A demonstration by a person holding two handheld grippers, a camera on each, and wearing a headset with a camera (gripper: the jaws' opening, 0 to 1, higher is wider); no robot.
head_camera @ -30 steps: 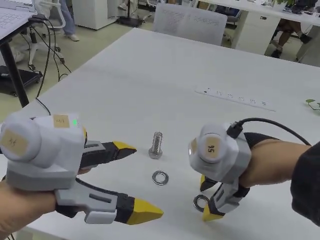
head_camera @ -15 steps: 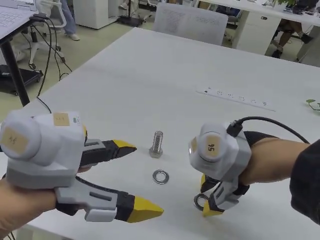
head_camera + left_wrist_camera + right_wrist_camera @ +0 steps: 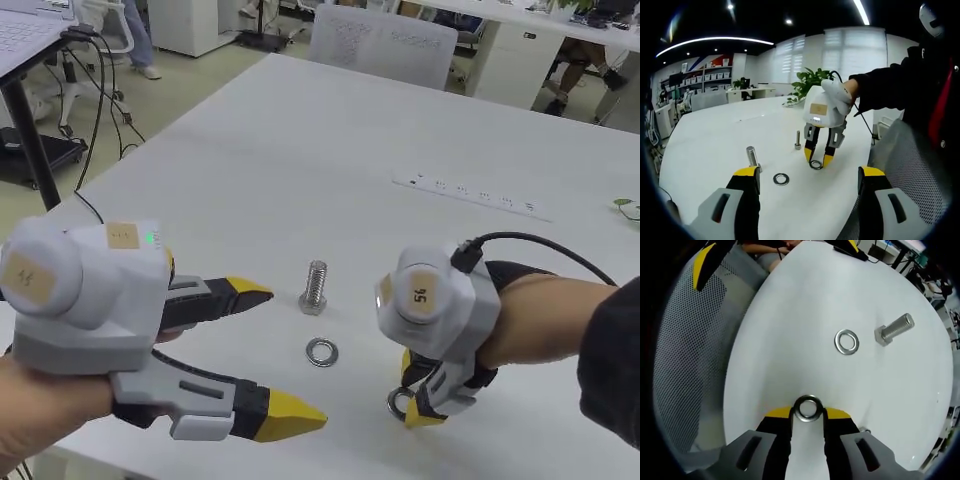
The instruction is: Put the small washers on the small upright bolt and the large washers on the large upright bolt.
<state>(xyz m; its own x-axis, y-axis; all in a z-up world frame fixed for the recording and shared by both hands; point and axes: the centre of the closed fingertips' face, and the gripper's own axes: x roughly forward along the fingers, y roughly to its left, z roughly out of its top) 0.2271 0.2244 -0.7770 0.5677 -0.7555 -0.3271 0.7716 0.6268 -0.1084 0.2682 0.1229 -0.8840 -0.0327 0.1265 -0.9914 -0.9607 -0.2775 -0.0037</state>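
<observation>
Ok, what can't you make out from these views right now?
Gripped washer: right gripper view, its sides sit behind the right gripper's jaws; small or large unclear.
Same washer, head view: the gripper's body covers most of it; lifted or not, unclear.
Small bolt, left gripper view: too small to see any washers on it.

Bright, even light from ceiling strips [image 3: 710, 40]; soft shadows on table [image 3: 330, 170]; gripper views warped at edges.

White worktable [image 3: 300, 150], with a power strip [image 3: 470, 195] lying toward its far side. Grey mesh chair [image 3: 380, 45] at the far edge. White cabinet [image 3: 505, 65] beyond. Black-legged desk [image 3: 28, 140] at left, cables [image 3: 95, 110] hanging. Pale floor [image 3: 180, 80]. Windows with blinds [image 3: 855, 50]. Potted plant [image 3: 812, 80]. Ceiling strip lights [image 3: 715, 39].
</observation>
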